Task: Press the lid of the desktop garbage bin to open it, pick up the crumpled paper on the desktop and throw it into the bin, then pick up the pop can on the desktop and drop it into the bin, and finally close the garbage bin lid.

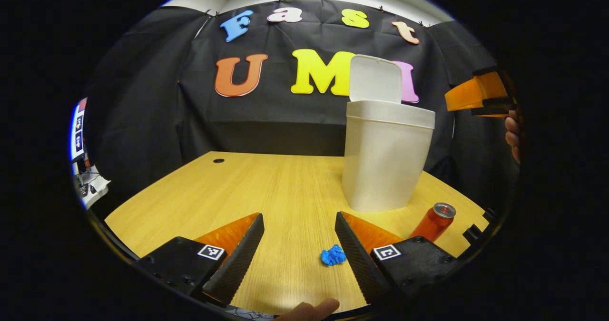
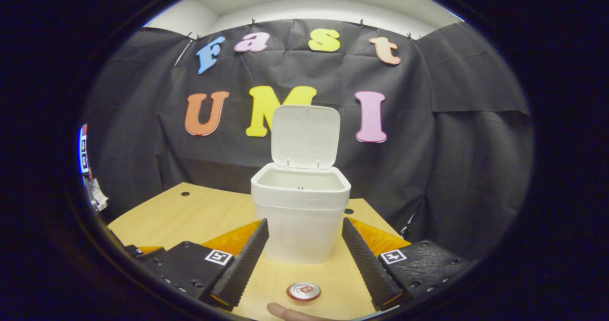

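Left hand-held gripper [image 1: 298, 245]: fingers spread wide, nothing between them, low over the desk [image 1: 266, 188]. The crumpled paper [image 1: 333, 255] (small, blue) lies on the desk just inside the finger at 3 o'clock, almost touching it, far off the gap's centre. Judged step: pick up the paper.

Risk 1: closing from this offset, that finger may push the wad sideways rather than pinch it. It looks light and could skid or roll.

Risk 2: the pop can [image 1: 434, 222] stands upright at about 2 o'clock of the paper, just beyond the same finger's housing. A corrective sweep toward 3 o'clock could tip it, and it would roll.

Right hand-held gripper [image 2: 304, 259]: fingers apart, empty. In the right gripper view the can's top [image 2: 303, 291] sits between them at 6 o'clock, with the garbage bin [image 2: 299, 216] at 12 o'clock on the desk, lid [image 2: 305, 137] standing open.

Risk 3: the bin looks light; a knock to its rim during the drop could shift it or swing the lid down early.
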Tool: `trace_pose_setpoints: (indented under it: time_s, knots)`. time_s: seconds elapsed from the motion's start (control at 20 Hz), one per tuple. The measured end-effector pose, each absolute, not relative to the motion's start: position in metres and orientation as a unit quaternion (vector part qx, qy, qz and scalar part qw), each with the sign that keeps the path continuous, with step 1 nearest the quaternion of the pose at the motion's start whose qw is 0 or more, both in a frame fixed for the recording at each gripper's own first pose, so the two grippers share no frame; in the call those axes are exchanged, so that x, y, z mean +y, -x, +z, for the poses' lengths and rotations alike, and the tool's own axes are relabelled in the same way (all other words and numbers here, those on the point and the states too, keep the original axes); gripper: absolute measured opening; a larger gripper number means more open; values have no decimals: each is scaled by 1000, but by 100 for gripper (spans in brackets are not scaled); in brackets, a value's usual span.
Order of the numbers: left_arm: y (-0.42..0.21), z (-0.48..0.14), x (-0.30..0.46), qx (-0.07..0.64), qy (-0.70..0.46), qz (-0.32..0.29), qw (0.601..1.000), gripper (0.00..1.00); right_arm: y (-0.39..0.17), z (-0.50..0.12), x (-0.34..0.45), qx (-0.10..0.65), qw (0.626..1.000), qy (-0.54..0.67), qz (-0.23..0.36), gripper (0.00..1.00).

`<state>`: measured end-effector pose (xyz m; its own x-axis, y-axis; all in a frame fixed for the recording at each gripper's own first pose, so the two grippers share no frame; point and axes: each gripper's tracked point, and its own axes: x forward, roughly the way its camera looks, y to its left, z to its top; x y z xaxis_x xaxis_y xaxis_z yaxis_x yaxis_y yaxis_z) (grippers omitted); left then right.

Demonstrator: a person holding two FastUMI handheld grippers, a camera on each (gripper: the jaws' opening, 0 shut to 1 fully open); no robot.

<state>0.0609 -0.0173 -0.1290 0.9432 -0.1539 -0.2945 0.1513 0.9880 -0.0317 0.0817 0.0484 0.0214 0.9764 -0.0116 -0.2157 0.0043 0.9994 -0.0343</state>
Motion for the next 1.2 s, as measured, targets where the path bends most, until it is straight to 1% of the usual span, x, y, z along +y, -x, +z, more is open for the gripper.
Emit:
trace_pose_setpoints:
  time_s: [0.1, 0.15, 0.2, 0.25, 0.3, 0.35, 0.4, 0.45, 0.6, 0.65, 0.75, 0.8, 0.85, 0.9, 0.95, 1.0, 1.05, 1.2]
  knots:
    - [-60, -149, -31, 171, 4, -122, 978, 96, -67, -2, 56, 119, 993, 5, 11, 95]
    - [-60, -161, -32, 186, 3, -133, 974, 95, -58, -13, 62, 124, 992, -2, 22, 98]
    - [-61, -171, -35, 194, 8, -150, 970, 95, -48, -23, 66, 127, 991, -8, 31, 95]
    - [-61, -179, -39, 202, 18, -165, 965, 95, -39, -32, 67, 130, 991, -13, 37, 99]
    - [-63, -188, -39, 212, 29, -174, 961, 94, -29, -43, 69, 134, 990, -20, 44, 95]
    - [-64, -195, -42, 223, 47, -183, 956, 95, -20, -53, 69, 139, 989, -30, 50, 95]
    - [-65, -201, -44, 235, 58, -185, 953, 94, -12, -65, 67, 145, 987, -41, 52, 98]
    - [-64, -207, -42, 248, 61, -180, 950, 92, -4, -76, 64, 155, 985, -50, 52, 95]
    - [-68, -224, -35, 274, 58, -159, 947, 91, 14, -102, 56, 161, 984, -50, 51, 97]
    - [-67, -224, -39, 281, 68, -159, 944, 91, 13, -112, 56, 163, 984, -40, 56, 95]
    - [-66, -227, -38, 296, 62, -146, 942, 91, 15, -141, 56, 188, 980, -20, 67, 96]
    - [-67, -230, -38, 294, 49, -144, 944, 90, 15, -152, 54, 199, 977, -19, 73, 96]
    - [-65, -231, -39, 295, 34, -142, 944, 90, 15, -161, 54, 209, 975, -21, 78, 94]
    - [-65, -232, -40, 292, 20, -140, 946, 89, 14, -170, 51, 221, 972, -23, 79, 96]
    - [-65, -232, -41, 293, 10, -137, 946, 89, 12, -177, 49, 234, 969, -26, 78, 94]
    - [-66, -233, -42, 292, 5, -136, 947, 89, 11, -184, 46, 243, 966, -32, 76, 94]
    - [-66, -234, -43, 293, 2, -137, 946, 89, 9, -189, 43, 251, 964, -39, 74, 96]
    - [-66, -236, -47, 294, -17, -140, 946, 87, 1, -195, 42, 266, 960, -39, 82, 96]
